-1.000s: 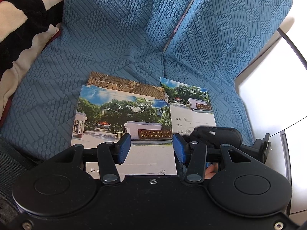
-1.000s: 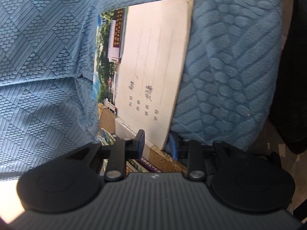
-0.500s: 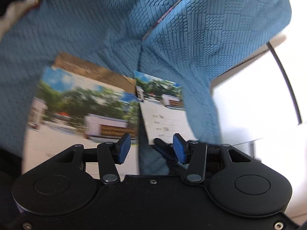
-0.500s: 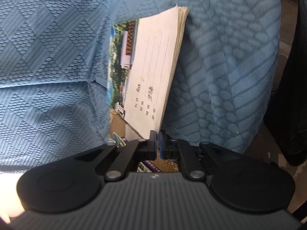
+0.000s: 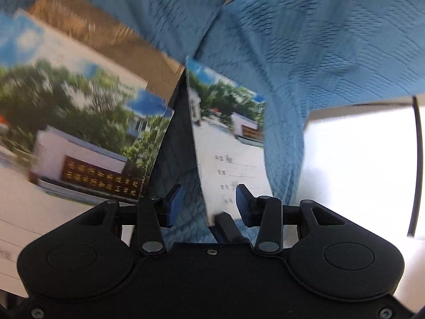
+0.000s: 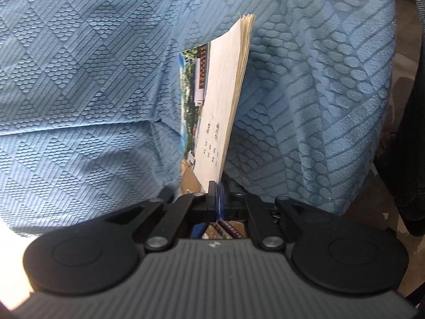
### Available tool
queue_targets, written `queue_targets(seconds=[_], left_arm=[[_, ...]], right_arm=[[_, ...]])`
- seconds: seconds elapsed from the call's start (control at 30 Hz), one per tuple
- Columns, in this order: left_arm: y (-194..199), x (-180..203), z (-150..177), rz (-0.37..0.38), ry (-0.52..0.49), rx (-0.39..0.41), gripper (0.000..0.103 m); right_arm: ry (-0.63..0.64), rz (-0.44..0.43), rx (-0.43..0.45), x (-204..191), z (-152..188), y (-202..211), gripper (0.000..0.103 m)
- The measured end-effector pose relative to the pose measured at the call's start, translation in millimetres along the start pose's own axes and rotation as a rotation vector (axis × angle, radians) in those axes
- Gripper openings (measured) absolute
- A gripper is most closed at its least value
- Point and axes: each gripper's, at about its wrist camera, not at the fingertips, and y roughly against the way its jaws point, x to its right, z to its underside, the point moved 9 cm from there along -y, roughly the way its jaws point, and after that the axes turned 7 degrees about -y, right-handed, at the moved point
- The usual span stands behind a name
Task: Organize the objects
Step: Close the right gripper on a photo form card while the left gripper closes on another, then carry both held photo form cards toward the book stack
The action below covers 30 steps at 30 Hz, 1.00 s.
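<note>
A small notebook (image 6: pixel 220 106) with a school photo on its cover stands tilted up on edge against the blue sofa cover. My right gripper (image 6: pixel 216 199) is shut on its near corner. In the left wrist view the same notebook (image 5: pixel 228 159) rises between the blue pads (image 5: pixel 174 204) of my left gripper (image 5: pixel 208 204). Its jaws are closing, and the pads do not press on the notebook. The right gripper's fingers (image 5: pixel 225 226) show at the notebook's lower corner. A larger notebook (image 5: pixel 79 122) lies to the left on a brown book (image 5: pixel 106 34).
The textured blue sofa cover (image 5: pixel 318 40) folds into a crease behind the books. A bright white surface (image 5: pixel 358 172) with a dark cable (image 5: pixel 418 159) lies to the right. More book covers (image 6: pixel 228 230) show under the right gripper. Dark fabric (image 6: pixel 414 159) hangs at the right edge.
My right jaws shut on the small notebook's corner and tipped it up on edge. The left gripper dropped and rolled toward the books, so the notebook now stands between its fingers.
</note>
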Motion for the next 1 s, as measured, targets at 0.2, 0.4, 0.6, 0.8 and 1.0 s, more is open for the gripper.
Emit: queue_targets(seconds=[0.2, 0.4, 0.6, 0.8, 1.0], left_arm=[[-23.8, 0.0, -1.5, 0.001, 0.034, -0.015, 0.034], [-39.6, 3.2, 1.1, 0.000, 0.070, -0.048, 0.020], [-38.4, 5.6, 0.7, 0.007, 0.064, -0.032, 0.006], [-30.1, 12.3, -2.3, 0.055, 0.058, -0.011, 0.001], [-24.7, 20.5, -4.2, 0.085, 0.056, -0.006, 0.001]], right_arm=[[0.008, -0.011, -0.031, -0.7, -6.1, 2.6, 0.004], [0.015, -0.001, -0.032, 7.2, -11.7, 7.0, 0.004], [0.054, -0.008, -0.027, 1.7, -15.1, 10.9, 0.007], [0.098, -0.009, -0.020, -4.8, -25.8, 19.6, 0.021], [-0.089, -0.118, 0.023, 11.1, -44.2, 23.7, 0.063]])
